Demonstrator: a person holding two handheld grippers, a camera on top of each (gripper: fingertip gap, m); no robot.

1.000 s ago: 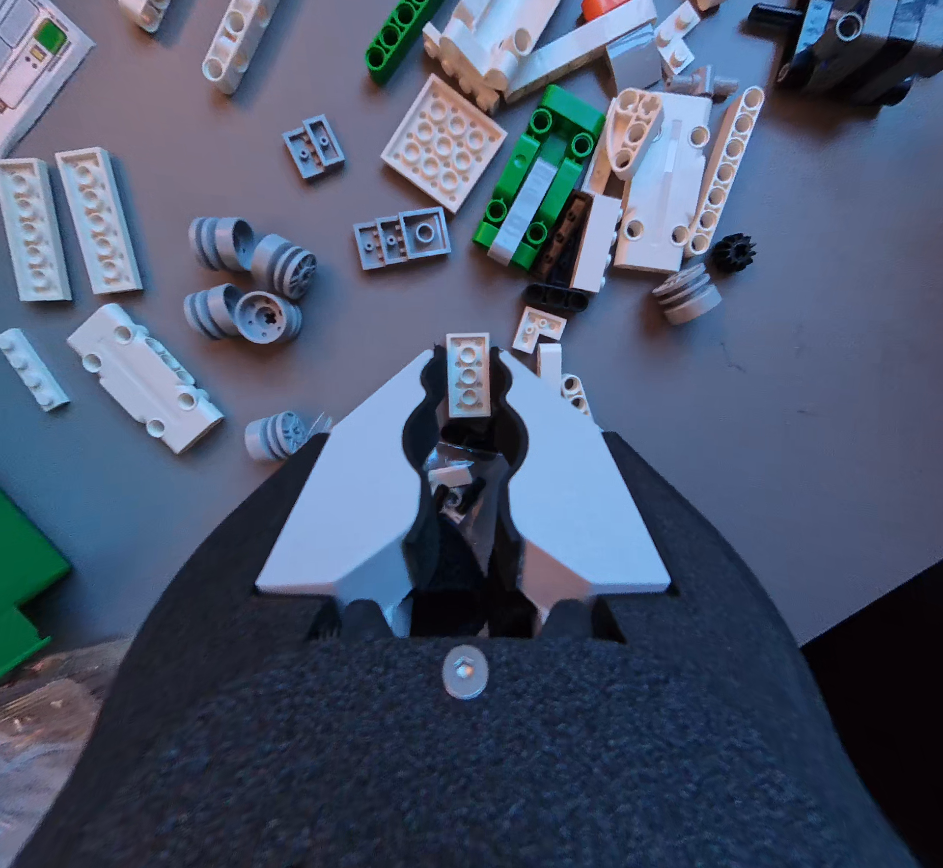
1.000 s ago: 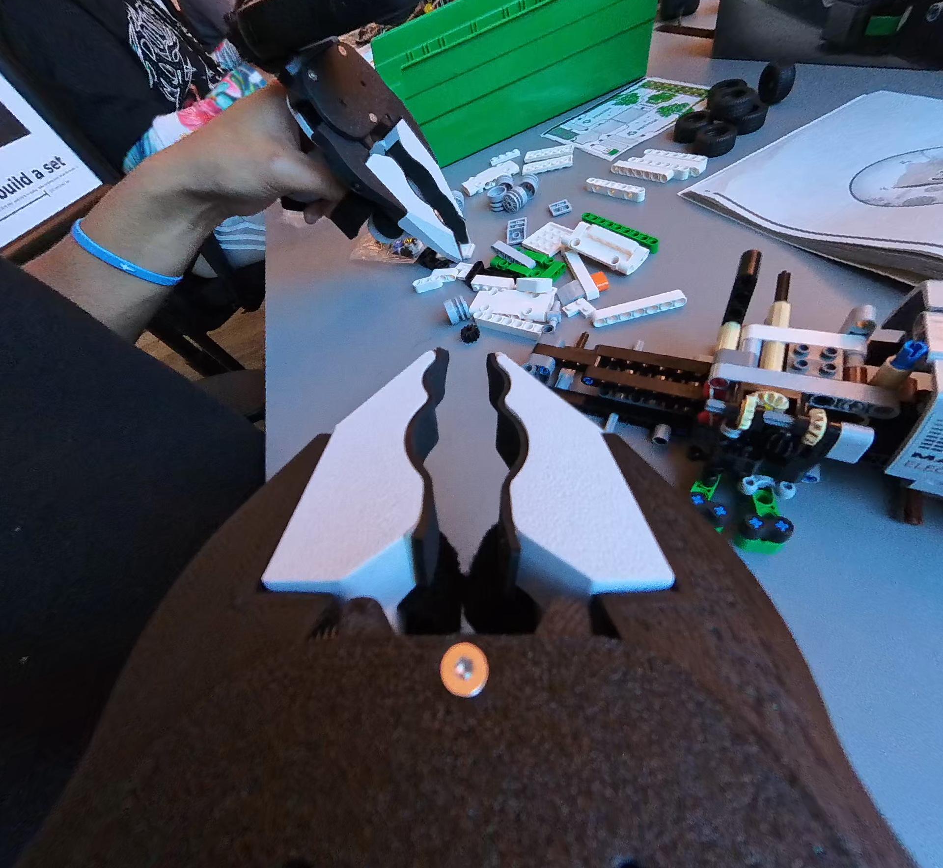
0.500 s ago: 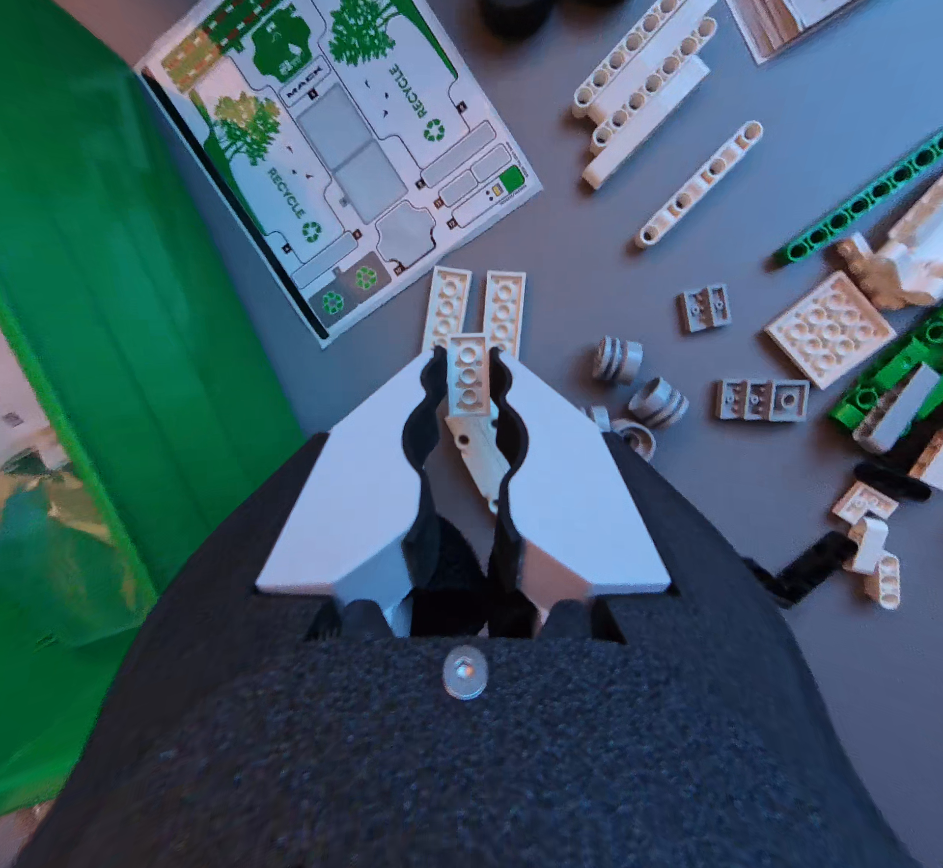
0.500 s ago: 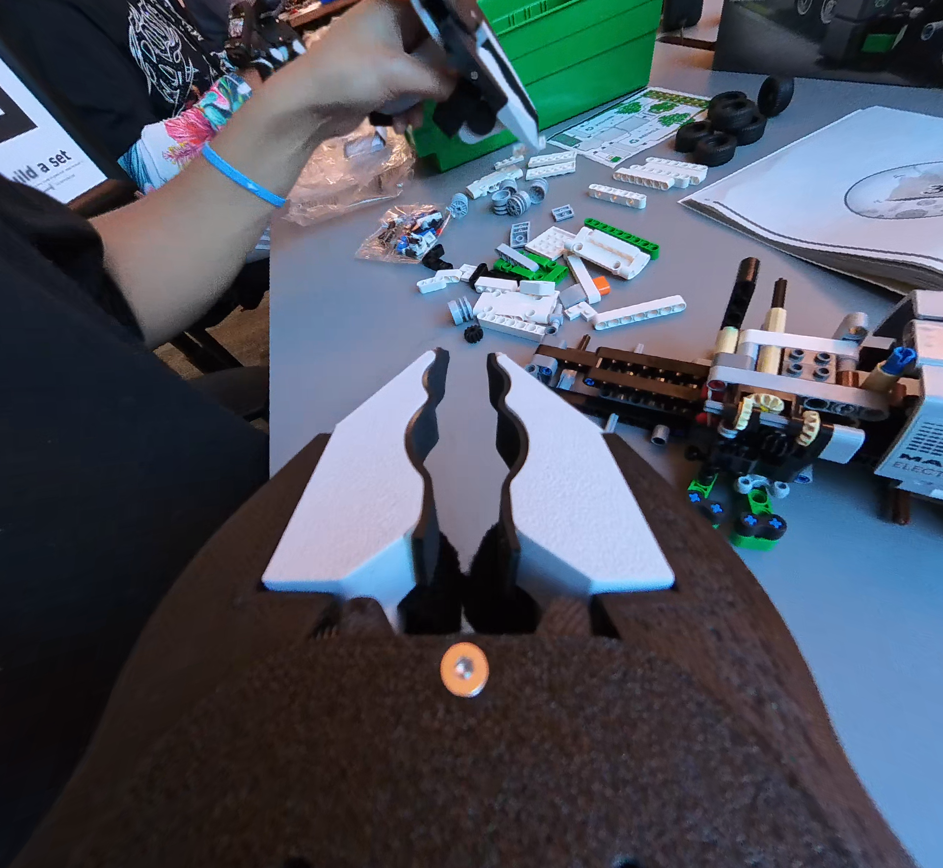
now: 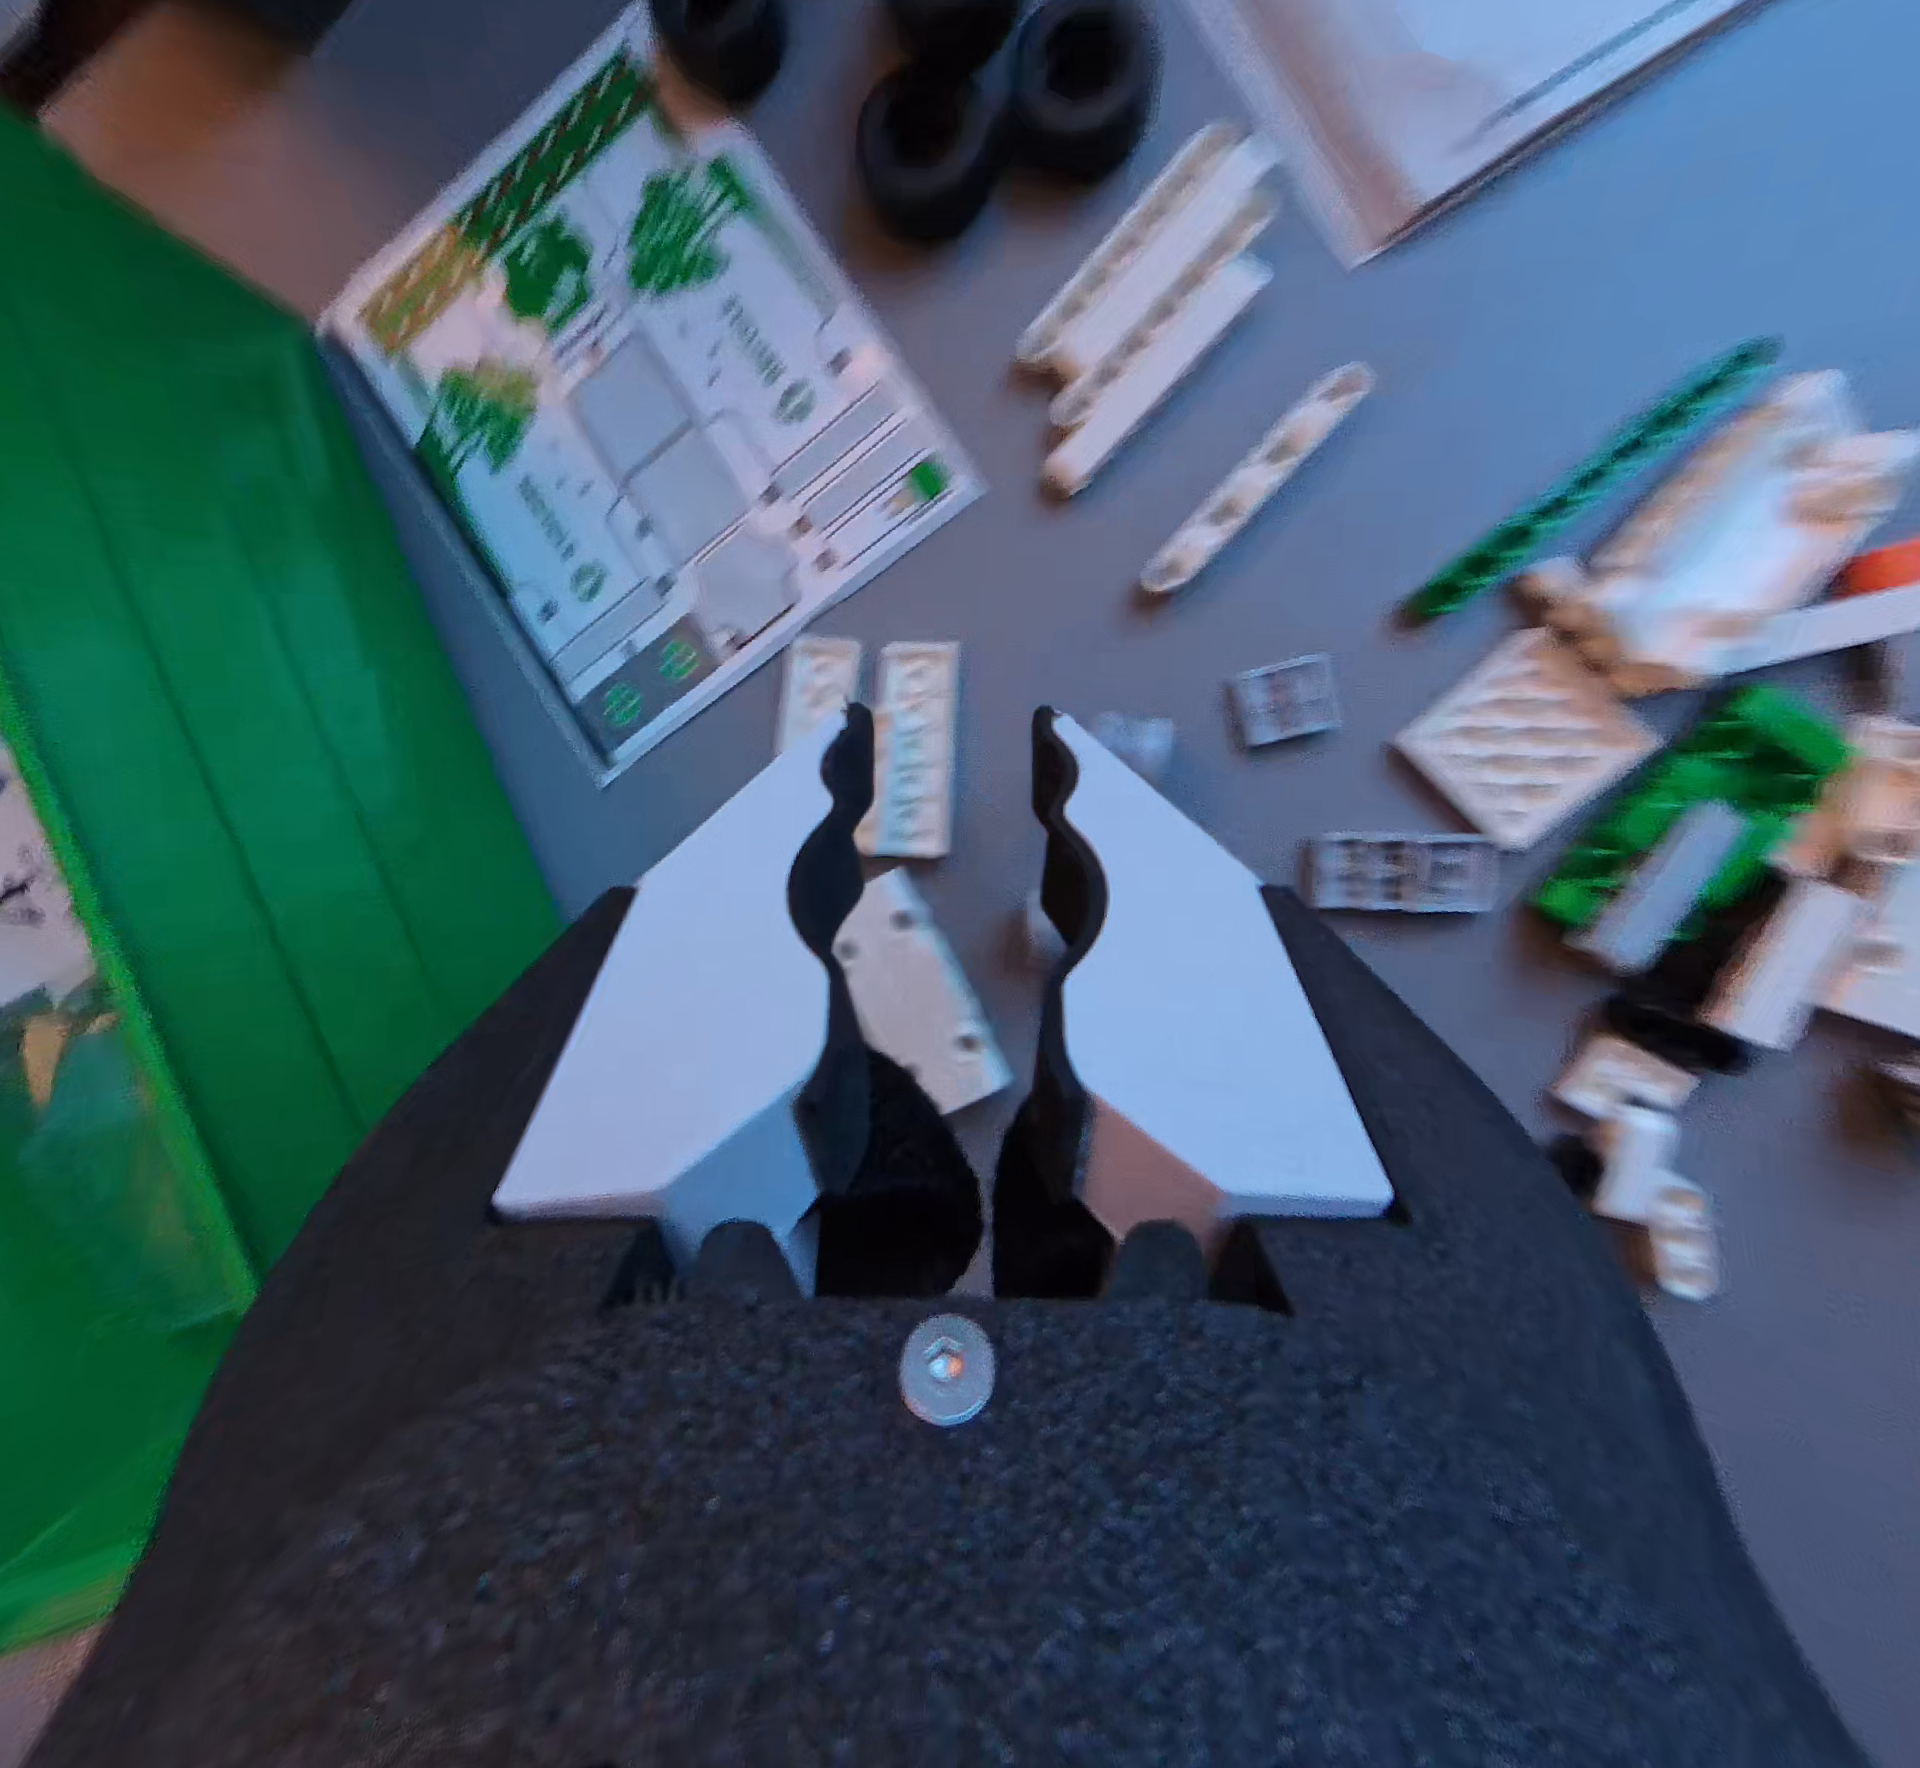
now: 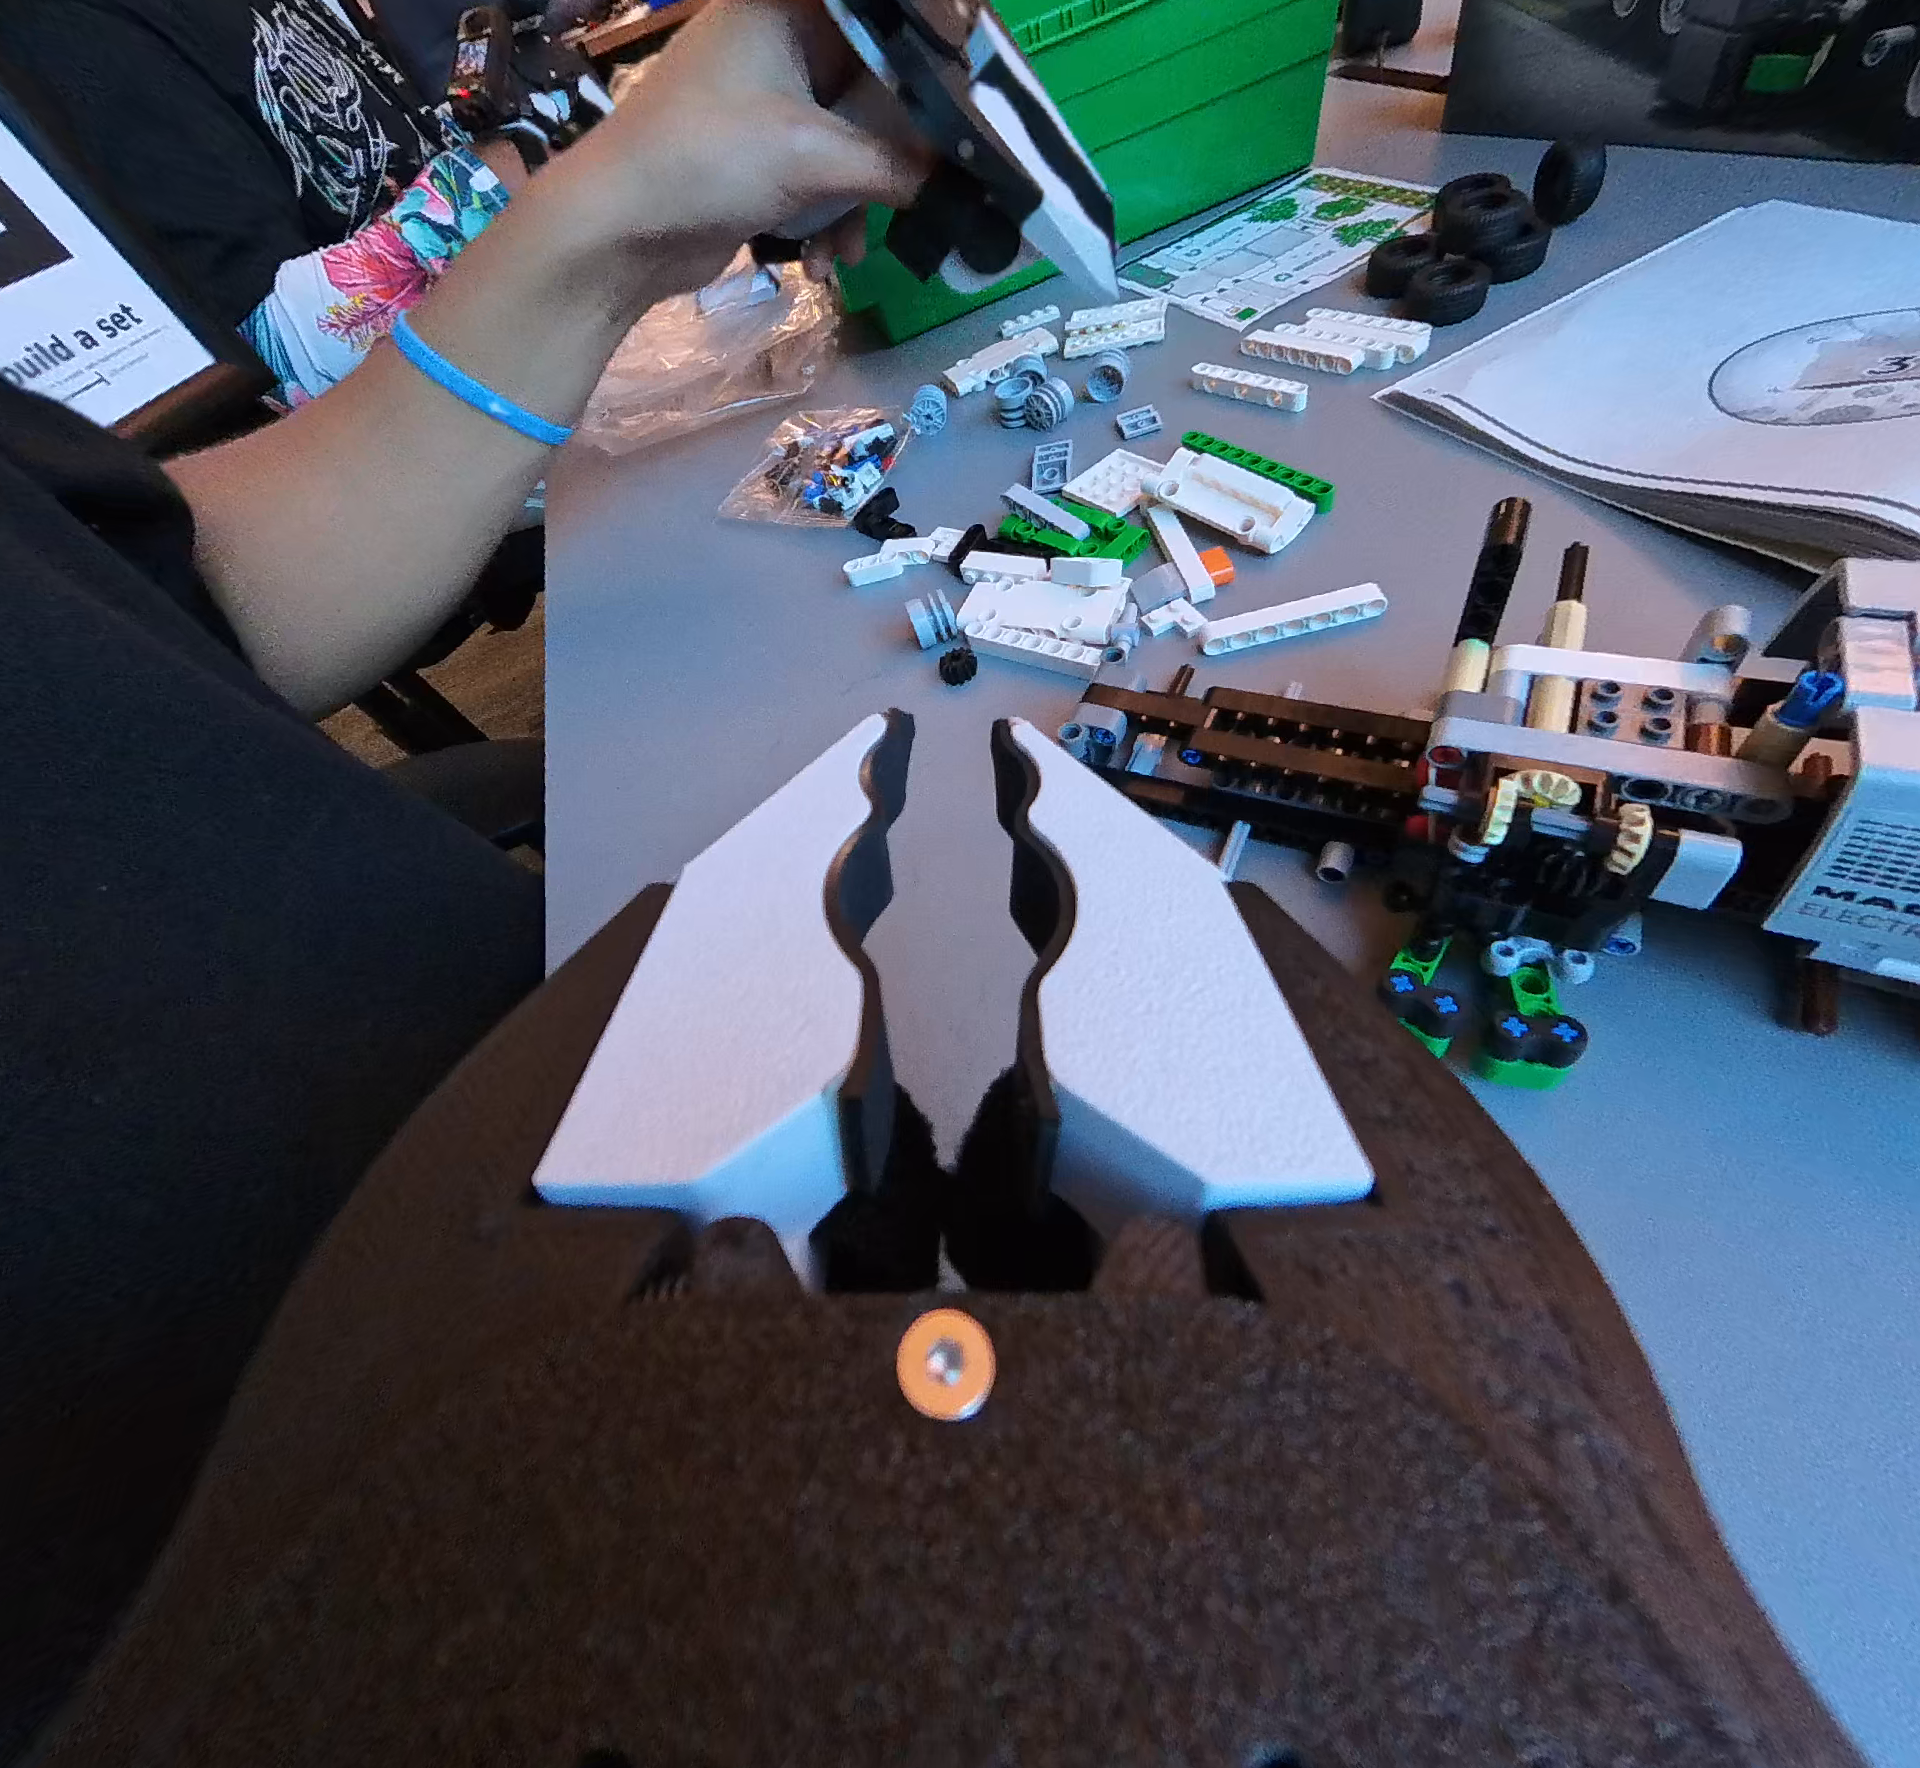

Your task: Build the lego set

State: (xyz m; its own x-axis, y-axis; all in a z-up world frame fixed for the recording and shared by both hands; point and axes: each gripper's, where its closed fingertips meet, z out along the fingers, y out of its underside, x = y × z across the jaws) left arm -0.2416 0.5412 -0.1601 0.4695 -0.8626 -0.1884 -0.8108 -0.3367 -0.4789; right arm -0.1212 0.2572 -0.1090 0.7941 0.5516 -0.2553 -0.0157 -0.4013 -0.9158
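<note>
Left wrist view: left gripper (image 5: 945,731) wide, empty, above white plates (image 5: 914,752), frame centre; right gripper (image 6: 951,731) narrow, empty.

table (image 6: 727,679): smooth, matt grey surface
bricks (image 6: 1049,612): hard plastic, slight gloss
tyres (image 5: 935,149): black rubber, matt
bin (image 6: 1195,87): green plastic, smooth, ribbed wall
bag (image 6: 717,347): clear thin plastic, crinkled, shiny
sticker sheet (image 5: 644,409): printed paper, glossy
booklet (image 6: 1683,388): paper, matt
left gripper (image 5: 945,726): smooth white plastic fingers, rough grainy black body, shiny metal screw
wristband (image 6: 473,388): blue, smooth
</note>
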